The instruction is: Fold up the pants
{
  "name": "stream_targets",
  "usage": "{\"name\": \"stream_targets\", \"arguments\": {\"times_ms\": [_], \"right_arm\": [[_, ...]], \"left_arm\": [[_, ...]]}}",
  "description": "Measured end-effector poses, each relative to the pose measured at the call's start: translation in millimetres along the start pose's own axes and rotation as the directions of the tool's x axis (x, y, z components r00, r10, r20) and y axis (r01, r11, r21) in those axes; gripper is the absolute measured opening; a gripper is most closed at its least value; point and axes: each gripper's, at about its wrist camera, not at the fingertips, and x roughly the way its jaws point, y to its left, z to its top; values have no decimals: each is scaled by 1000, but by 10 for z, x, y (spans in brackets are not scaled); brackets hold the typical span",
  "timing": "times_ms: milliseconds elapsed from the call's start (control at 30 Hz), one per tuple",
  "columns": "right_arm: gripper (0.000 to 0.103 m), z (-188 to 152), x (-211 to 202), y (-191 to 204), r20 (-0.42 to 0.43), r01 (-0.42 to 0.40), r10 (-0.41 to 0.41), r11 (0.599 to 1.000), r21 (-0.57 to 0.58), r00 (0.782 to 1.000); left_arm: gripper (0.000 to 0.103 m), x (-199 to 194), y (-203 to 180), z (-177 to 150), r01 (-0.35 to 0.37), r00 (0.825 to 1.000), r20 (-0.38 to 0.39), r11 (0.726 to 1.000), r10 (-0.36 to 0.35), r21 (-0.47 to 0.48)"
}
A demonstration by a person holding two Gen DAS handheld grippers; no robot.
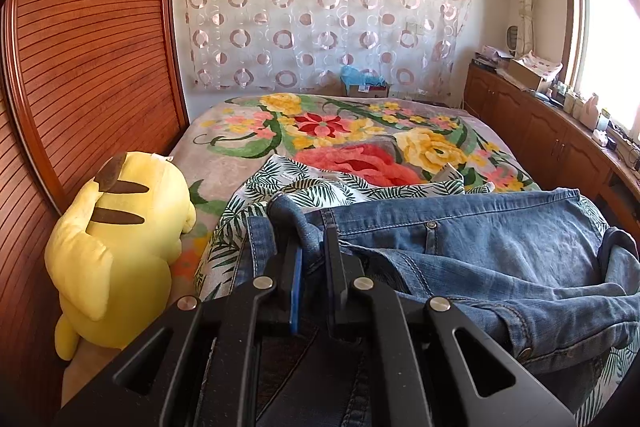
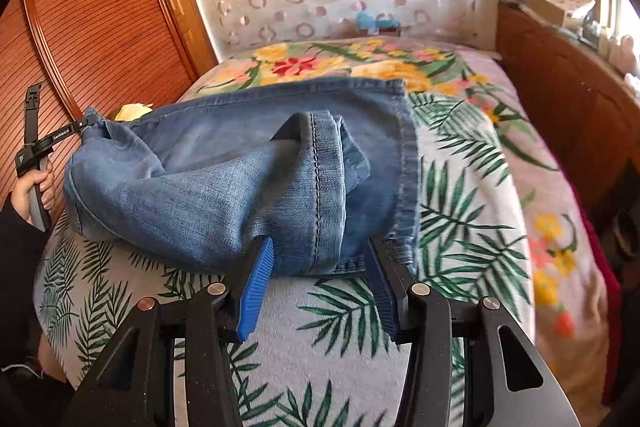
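Observation:
Blue denim pants lie across a palm-leaf printed cloth on the bed. My left gripper is shut on a bunched fold of the pants at their left end and holds it lifted. In the right wrist view the pants are folded over, hem edges on the right. My right gripper is open, its jaws on either side of a hemmed leg end. The left gripper shows at far left, pinching the pants.
A yellow plush toy lies at the bed's left edge against a slatted wooden wardrobe. The flowered blanket covers the bed. A wooden cabinet with clutter runs along the right under the window.

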Motion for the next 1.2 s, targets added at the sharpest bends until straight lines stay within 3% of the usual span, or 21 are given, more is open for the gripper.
{"name": "stream_targets", "arguments": {"times_ms": [300, 400, 500, 867, 1200], "right_arm": [[47, 90, 156, -85, -69, -76, 75, 997, -14, 995], [24, 102, 80, -123, -72, -69, 68, 997, -18, 995], [16, 143, -64, -106, -40, -61, 60, 998, -30, 997], [12, 717, -845, -302, 180, 1, 0, 1000, -4, 984], [11, 1187, -217, -231, 123, 99, -97, 995, -11, 988]], "left_arm": [[10, -12, 46, 17, 2, 1000, -1, 1000, -2, -10], [10, -6, 64, 46, 2, 1000, 6, 1000, -1, -13], [10, -4, 75, 96, -4, 1000, 19, 1000, 4, -15], [10, 108, 55, 301, -10, 999, 44, 1000, 11, -20], [10, 347, 132, 240, -13, 1000, 8, 999, 14, -34]]}}
